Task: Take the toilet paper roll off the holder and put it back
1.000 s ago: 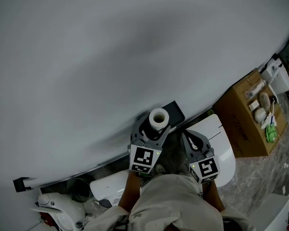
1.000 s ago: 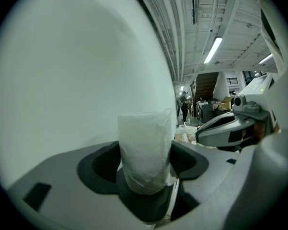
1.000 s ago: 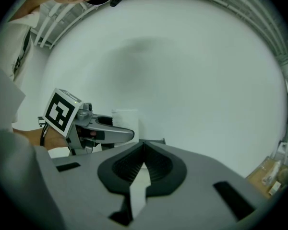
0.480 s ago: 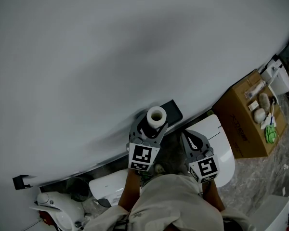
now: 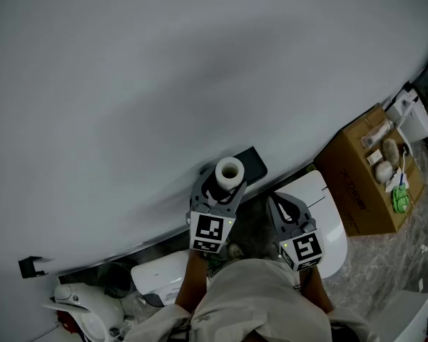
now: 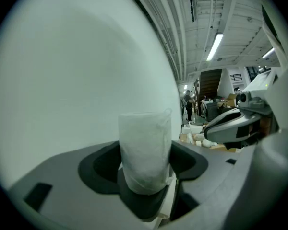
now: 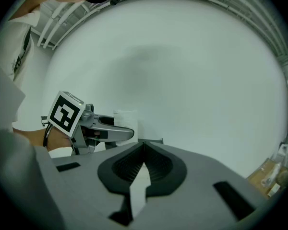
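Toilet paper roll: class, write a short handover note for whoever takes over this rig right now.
Left gripper: its jaws have just been closing and now grip the toilet paper roll, which stands upright near the wall.
Right gripper: shut, empty, beside the left.
Black holder: on the wall, just behind the roll.
Done: roll gripped. Whether it has cleared the holder cannot be told.
Left: take it off, then put it back.
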### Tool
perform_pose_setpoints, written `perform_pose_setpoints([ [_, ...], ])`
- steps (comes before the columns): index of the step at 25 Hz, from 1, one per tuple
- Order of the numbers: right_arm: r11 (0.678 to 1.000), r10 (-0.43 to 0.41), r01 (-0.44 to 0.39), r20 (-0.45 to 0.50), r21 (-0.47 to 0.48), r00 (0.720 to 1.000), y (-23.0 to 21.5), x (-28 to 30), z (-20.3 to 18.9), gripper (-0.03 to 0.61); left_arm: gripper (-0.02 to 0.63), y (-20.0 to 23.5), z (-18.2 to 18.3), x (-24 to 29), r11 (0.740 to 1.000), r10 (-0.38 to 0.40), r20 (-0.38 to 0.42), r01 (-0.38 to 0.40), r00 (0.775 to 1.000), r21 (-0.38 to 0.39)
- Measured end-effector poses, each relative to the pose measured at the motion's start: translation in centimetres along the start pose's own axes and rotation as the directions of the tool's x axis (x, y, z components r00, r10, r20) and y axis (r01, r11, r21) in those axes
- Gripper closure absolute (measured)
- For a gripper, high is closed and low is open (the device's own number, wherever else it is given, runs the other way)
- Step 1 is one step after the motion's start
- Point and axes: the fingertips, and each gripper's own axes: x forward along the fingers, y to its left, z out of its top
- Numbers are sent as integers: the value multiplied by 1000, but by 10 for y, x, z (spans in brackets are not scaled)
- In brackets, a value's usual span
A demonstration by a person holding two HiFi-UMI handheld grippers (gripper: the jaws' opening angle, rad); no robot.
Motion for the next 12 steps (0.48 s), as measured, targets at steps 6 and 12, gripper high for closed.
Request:
perform_pose_setpoints([
  [6, 1000, 10, -10, 11, -5, 1000, 0, -8, 0, 580, 302, -1, 11, -8, 1000, 30, 21, -30, 999, 6],
  [12, 999, 29, -28, 23, -14, 999, 0, -21, 0, 581, 302, -9, 23, -23, 998, 60, 40, -61, 997, 16],
])
